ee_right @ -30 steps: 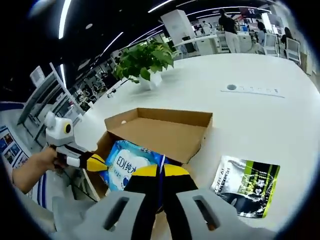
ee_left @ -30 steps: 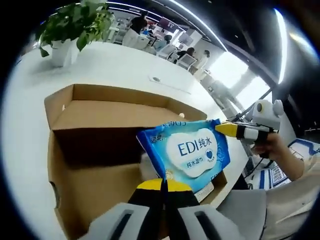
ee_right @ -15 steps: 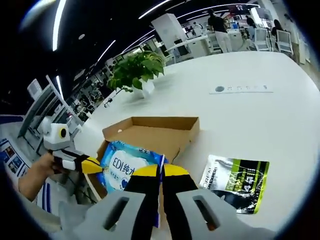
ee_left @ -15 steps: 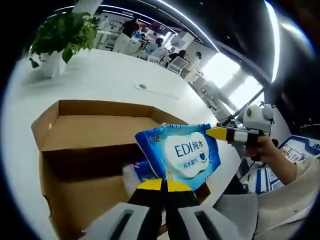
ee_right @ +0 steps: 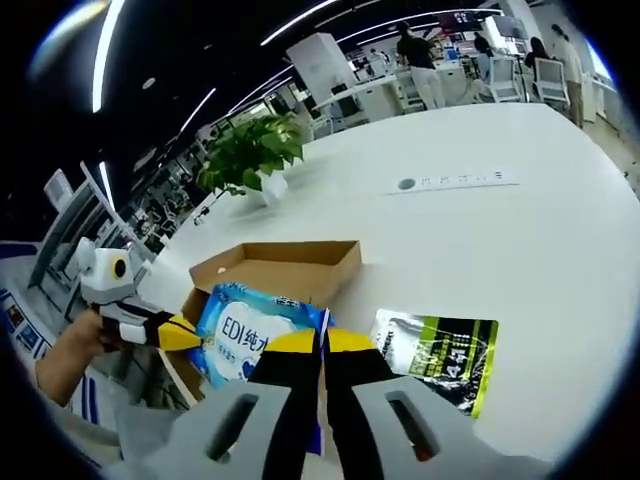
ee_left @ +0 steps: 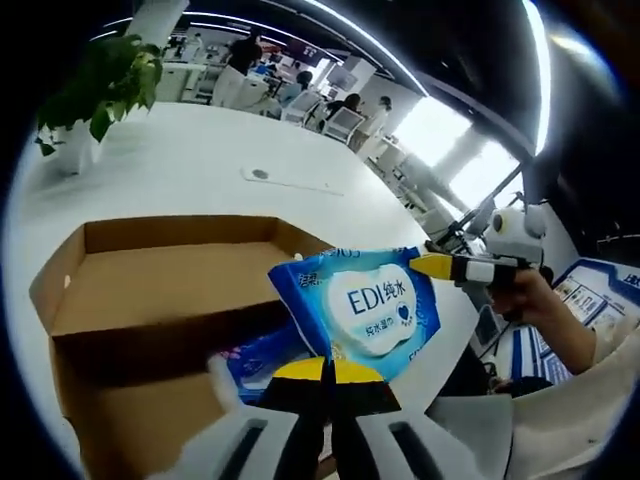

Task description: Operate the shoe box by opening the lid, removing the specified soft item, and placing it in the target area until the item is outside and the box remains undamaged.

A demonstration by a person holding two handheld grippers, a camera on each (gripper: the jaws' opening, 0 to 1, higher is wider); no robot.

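Both hand-held grippers pinch the wipes pack above the open shoe box.

Bright office, white table, potted plant

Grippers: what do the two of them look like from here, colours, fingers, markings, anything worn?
The left gripper and right gripper match: light grey moulded bodies with slot cut-outs, black fingers capped by yellow tips. Seen side-on in the other gripper's view, each is a slim black-and-white barrel ending in a yellow point. The person's hand shows at a handle; a pale garment lies below it.
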